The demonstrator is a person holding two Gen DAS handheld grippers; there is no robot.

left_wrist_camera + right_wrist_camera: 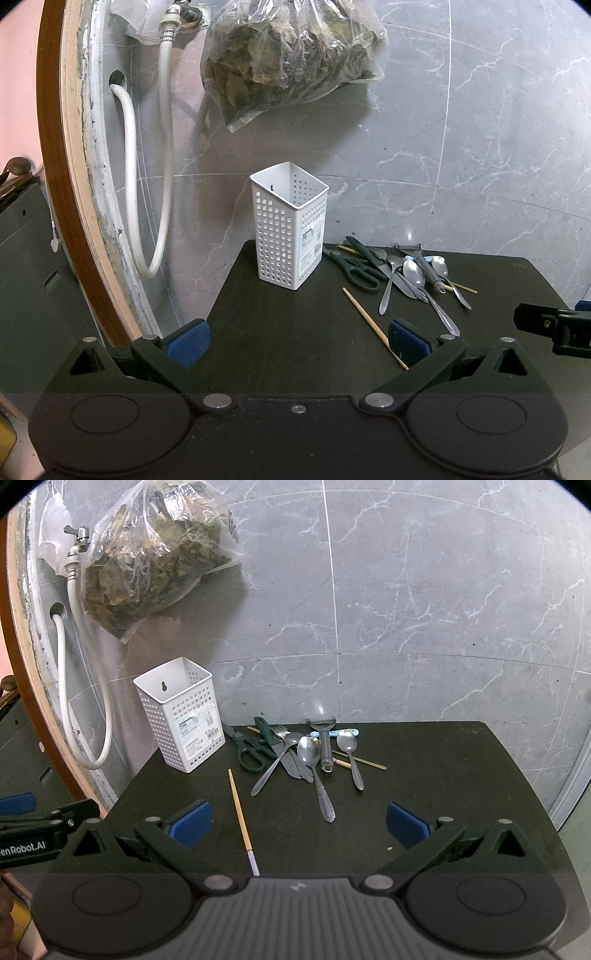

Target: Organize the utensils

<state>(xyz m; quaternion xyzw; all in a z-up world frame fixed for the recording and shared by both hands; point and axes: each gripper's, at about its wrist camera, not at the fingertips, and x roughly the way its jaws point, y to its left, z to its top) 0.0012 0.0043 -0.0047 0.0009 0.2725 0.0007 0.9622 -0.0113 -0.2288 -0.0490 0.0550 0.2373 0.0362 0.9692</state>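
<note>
The near end of the single chopstick [373, 326] is hidden behind the right blue pad [408, 341] in the left wrist view. In the right wrist view its near tip goes under the gripper body.

The small print on the label [197, 727] of the white holder [181, 716] is too blurred to read in full.

In the pile, the knife [291, 764] lies partly under a spoon [308, 751], and the light blue handle [338, 733] behind the peeler [325, 738] is mostly covered, so what it belongs to cannot be told.

The plastic bag [291, 55] is cut off by the top edge.
</note>
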